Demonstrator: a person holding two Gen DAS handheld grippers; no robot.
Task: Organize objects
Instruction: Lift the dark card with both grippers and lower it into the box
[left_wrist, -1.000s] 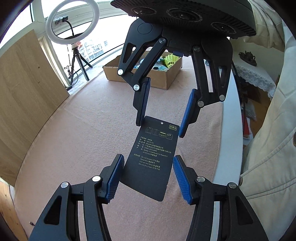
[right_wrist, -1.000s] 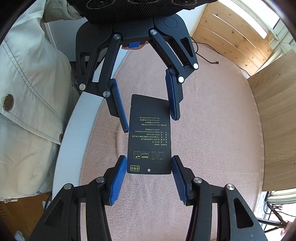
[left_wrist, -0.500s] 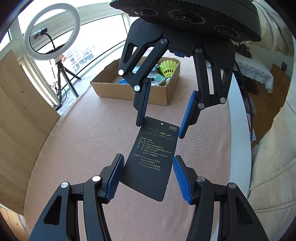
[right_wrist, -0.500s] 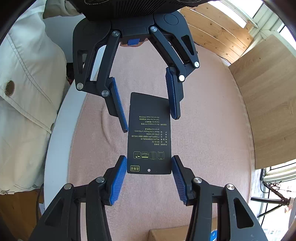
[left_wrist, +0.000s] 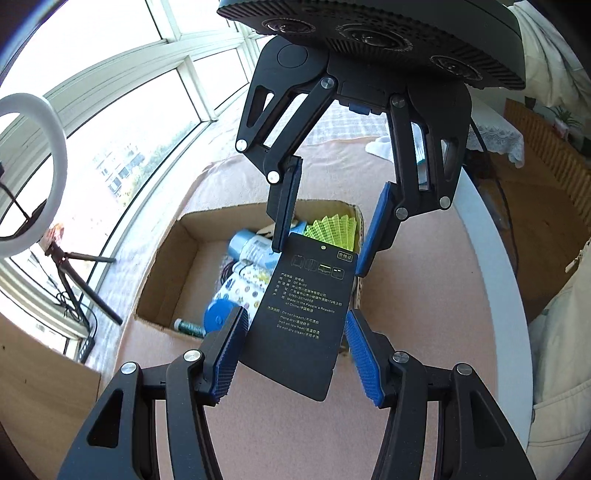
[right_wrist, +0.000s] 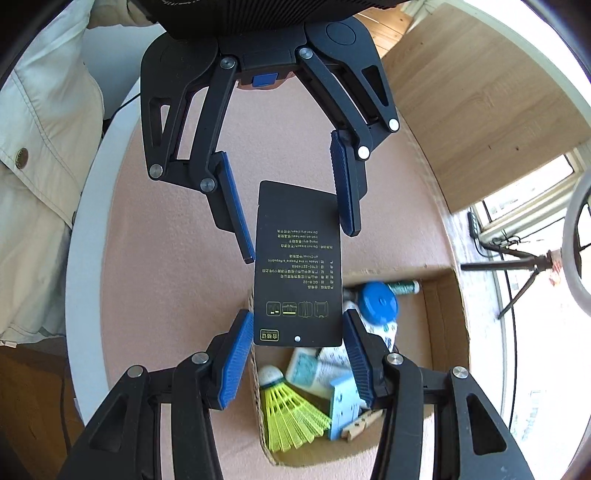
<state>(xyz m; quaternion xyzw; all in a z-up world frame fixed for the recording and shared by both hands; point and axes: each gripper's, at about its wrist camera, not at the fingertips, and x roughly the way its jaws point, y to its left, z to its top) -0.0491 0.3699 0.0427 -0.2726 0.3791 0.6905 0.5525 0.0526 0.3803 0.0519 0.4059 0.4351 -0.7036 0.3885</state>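
Both grippers, left (left_wrist: 293, 347) and right (right_wrist: 293, 350), grasp black card (left_wrist: 306, 314) between fingers; cardboard box (left_wrist: 162, 273) now beneath it, drop likely next.

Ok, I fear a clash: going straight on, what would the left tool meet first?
The card, already between the left tool fingers; past it, likely the right tool facing it, though depth is unclear.
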